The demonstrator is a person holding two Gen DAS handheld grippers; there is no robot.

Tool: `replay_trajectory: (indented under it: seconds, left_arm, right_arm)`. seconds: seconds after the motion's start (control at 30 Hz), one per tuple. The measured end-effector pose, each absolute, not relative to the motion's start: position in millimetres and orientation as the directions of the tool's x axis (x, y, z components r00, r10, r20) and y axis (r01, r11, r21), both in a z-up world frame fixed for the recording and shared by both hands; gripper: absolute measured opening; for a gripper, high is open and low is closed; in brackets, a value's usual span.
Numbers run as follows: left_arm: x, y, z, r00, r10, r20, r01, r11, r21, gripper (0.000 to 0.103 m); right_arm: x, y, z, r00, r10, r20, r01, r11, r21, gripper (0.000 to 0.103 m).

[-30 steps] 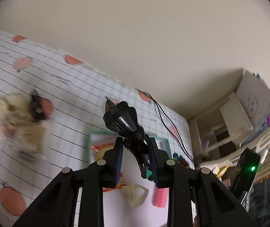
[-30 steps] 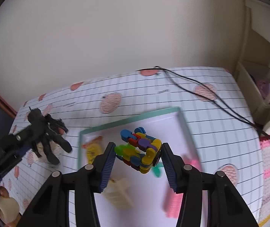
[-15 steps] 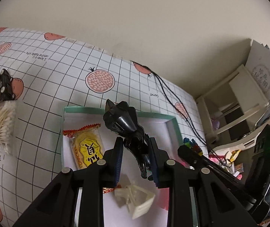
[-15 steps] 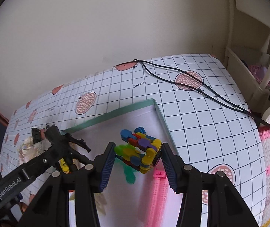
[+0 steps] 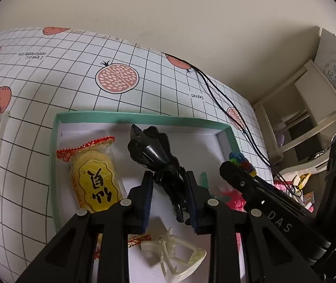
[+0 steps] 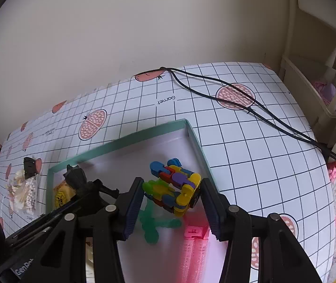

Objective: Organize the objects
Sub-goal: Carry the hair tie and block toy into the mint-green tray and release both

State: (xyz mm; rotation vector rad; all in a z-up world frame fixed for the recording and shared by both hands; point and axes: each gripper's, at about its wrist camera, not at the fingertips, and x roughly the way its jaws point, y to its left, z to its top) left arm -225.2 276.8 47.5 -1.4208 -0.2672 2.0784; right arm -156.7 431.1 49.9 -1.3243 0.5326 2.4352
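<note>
Two grippers hang over the mint-rimmed tray [image 5: 144, 117], each pinching a toy. Nearest in the left wrist view, a cream hair claw [image 5: 179, 254] lies on the tray floor, just in front of the left gripper [image 5: 169, 198], whose fingers are pressed onto a black dinosaur figure [image 5: 155, 155] (its head points away toward the far rim). Left of it a yellow snack packet [image 5: 93, 179] lies flat in the tray. The right gripper [image 6: 171, 201] clamps a multicoloured block chain [image 6: 175, 186] above a green figure [image 6: 155, 224] and a pink comb [image 6: 195, 247] on the tray floor. Outside the tray's left side sits a bag of cotton swabs [image 6: 25, 194]. Farther off, black cables [image 6: 238, 96] cross the pomegranate-print tablecloth [image 6: 250, 153] toward the wall
</note>
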Motion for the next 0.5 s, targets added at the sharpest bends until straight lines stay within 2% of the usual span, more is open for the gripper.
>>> replay_trajectory:
  seconds: [0.23,0.37,0.5]
  left_arm:
    - [-226.0,272.9,47.6,-0.240,0.558,-0.794,-0.365,-0.810,-0.459,0.028]
    - [-224.9,272.1,50.0,-0.230,0.560,-0.796,-0.364,-0.808,-0.463,0.037]
    - [-222.4,268.1,60.9,-0.244,0.562,-0.790,-0.371,-0.807,-0.459,0.037]
  right_arm:
    - [-158.8,429.1,47.0,-0.517,0.087,-0.851,-0.436,-0.883,0.175,0.053]
    - [-158.8,426.2,50.1,-0.524,0.081,-0.848,-0.429,-0.885,0.180,0.058]
    - [-157.0,424.3,57.6,-0.533,0.087,-0.842,-0.424,-0.888,0.176,0.058]
